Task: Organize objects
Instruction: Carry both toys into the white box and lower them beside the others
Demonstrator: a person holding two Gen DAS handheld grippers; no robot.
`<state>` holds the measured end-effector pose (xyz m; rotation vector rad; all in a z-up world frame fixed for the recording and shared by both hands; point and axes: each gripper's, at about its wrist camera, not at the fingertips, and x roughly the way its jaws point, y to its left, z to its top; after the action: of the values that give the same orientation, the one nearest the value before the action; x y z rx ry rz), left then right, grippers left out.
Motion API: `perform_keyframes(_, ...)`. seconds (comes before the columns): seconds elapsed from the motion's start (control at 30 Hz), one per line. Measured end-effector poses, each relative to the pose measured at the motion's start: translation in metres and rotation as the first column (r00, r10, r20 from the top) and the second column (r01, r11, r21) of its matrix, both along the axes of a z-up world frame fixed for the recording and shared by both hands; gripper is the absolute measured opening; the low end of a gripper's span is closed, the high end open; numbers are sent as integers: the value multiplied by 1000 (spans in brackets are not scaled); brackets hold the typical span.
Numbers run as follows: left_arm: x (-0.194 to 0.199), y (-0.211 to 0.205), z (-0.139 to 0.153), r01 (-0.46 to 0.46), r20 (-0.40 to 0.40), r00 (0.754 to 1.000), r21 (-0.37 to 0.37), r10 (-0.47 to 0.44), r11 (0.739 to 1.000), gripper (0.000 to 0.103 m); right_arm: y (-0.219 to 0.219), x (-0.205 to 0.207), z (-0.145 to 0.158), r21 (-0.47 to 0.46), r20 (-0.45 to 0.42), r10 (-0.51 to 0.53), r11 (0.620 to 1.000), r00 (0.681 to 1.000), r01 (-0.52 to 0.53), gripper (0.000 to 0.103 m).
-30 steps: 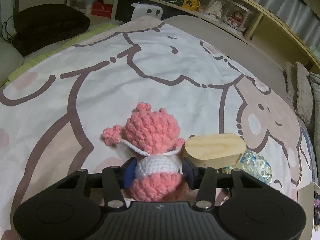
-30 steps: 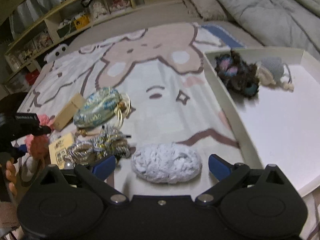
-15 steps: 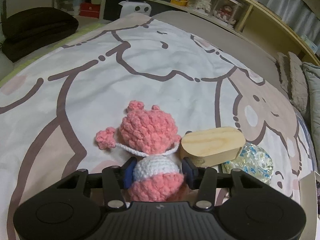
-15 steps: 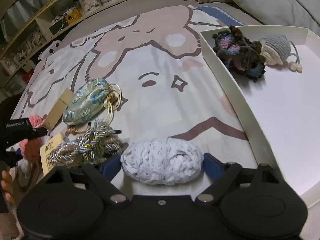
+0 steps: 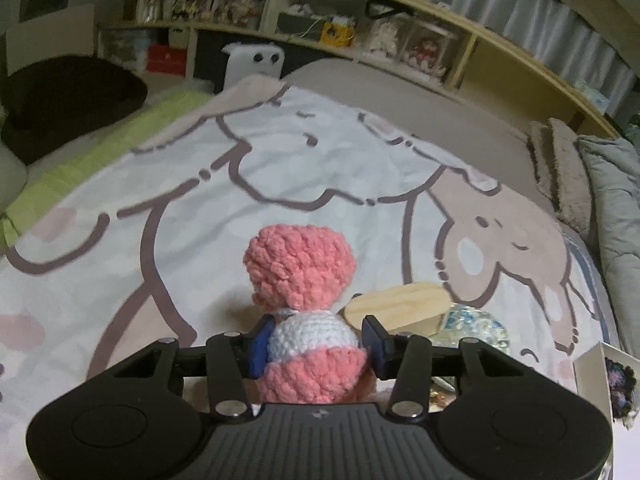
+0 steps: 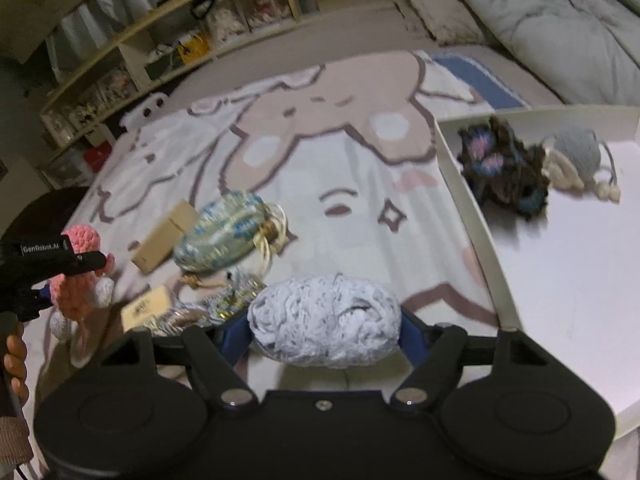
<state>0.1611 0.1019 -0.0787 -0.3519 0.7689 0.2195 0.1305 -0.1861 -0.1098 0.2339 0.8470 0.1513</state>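
My left gripper point(image 5: 316, 340) is shut on a pink and white crochet doll point(image 5: 300, 264), gripping its white middle and holding it upright above the cartoon-print blanket point(image 5: 280, 184). The doll point(image 6: 80, 280) also appears at the left of the right wrist view. My right gripper point(image 6: 324, 332) has a fluffy white-grey yarn ball point(image 6: 324, 312) between its blue pads. The jaws are closing and both pads press on the ball's sides. To the right lies a white tray point(image 6: 468, 220) holding a dark crochet flower point(image 6: 504, 164) and a grey-blue crochet piece point(image 6: 576, 152).
A wooden oval block point(image 5: 396, 304), a blue brocade pouch point(image 6: 224, 236), a twisted cord bundle point(image 6: 200, 312) and a card tag point(image 6: 144, 308) lie on the blanket between the grippers. Shelves line the far side. A grey duvet point(image 6: 540, 20) lies beyond the tray.
The left gripper has lifted the doll, which now stands more upright. The right jaws have closed from wide open onto the yarn ball and raised it a little.
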Motion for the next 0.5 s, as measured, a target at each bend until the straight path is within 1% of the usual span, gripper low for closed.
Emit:
perform_keyframes(0.27, -19, -22, 26, 91, 58, 994, 50, -94, 995, 48, -10, -4, 28, -15, 93, 16, 1000, 996, -15, 75)
perform_keyframes(0.5, -34, -40, 46, 169, 111, 978, 69, -175, 983, 48, -25, -8, 47, -5, 148, 7, 1000, 989, -6, 75)
